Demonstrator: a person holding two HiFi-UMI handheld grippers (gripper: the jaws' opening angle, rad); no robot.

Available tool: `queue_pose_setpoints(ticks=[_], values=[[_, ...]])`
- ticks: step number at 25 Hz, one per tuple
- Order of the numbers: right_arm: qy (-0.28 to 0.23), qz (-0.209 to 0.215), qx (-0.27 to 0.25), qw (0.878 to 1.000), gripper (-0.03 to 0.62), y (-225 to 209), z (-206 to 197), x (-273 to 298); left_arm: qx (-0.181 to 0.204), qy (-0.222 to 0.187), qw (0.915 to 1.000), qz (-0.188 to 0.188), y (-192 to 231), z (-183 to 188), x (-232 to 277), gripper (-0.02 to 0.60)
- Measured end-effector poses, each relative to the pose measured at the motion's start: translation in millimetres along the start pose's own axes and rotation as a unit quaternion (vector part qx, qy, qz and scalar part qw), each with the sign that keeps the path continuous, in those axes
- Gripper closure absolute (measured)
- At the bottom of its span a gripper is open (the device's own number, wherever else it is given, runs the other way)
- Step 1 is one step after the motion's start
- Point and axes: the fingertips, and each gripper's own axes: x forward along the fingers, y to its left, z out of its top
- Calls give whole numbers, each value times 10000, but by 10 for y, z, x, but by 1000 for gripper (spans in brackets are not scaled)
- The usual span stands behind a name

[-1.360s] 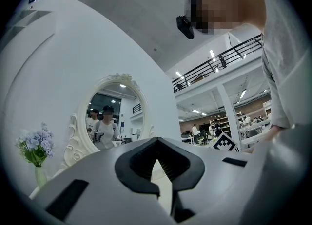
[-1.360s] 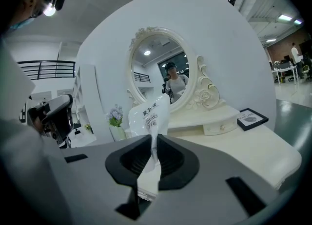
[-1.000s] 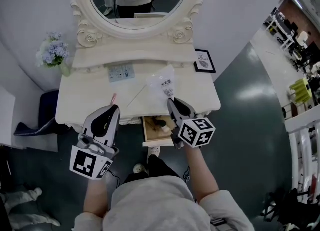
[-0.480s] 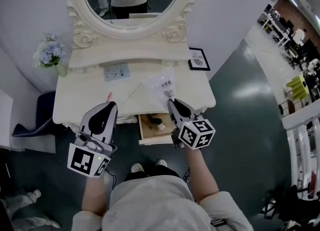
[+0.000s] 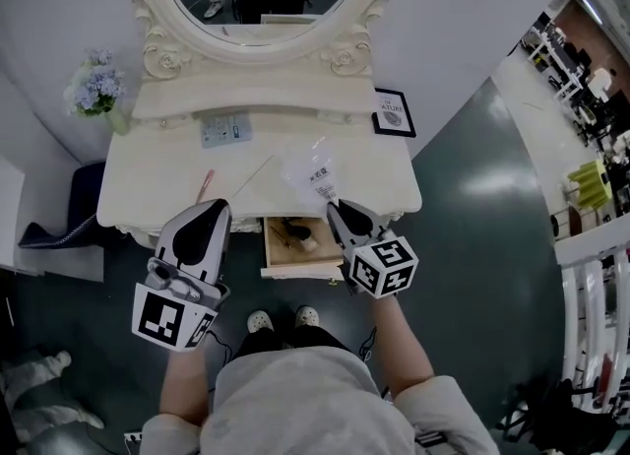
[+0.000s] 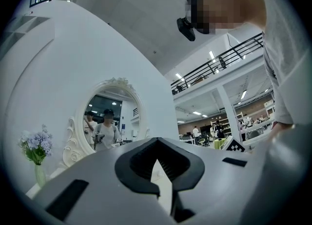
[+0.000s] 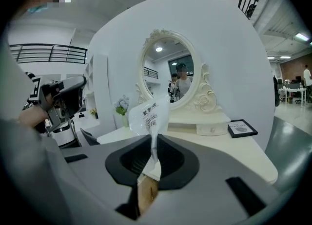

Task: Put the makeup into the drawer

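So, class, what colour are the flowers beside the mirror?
Pale lilac-blue flowers, clearest in the left gripper view.

The makeup packet (image 7: 150, 116) is a clear, crinkled sachet with dark print (too small to read). Its lower edge is pinched between the closed jaws of the right gripper (image 7: 152, 158), and it stands up ahead of them. The wooden drawer (image 5: 295, 264) is pulled open just to that gripper's left, with small items inside.

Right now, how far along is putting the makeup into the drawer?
Done: the drawer is open, with some items already inside. In hand: the right gripper is shut on a sachet. To do: drop it in, then the pink stick lying on the table.
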Motion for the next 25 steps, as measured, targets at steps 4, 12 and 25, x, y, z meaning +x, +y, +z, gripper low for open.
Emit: queue_pose_setpoints(ticks=[4, 12, 25], values=[[307, 166, -386, 9986, 549, -38, -173, 21, 21, 60, 9999, 131, -37, -22, -4, 569], [985, 444, -946, 9896, 549, -118, -615, 56, 78, 171, 9991, 375, -90, -49, -21, 569], [1991, 866, -1710, 9610, 549, -279, -1303, 72, 123, 329, 9969, 708, -158, -96, -25, 569]])
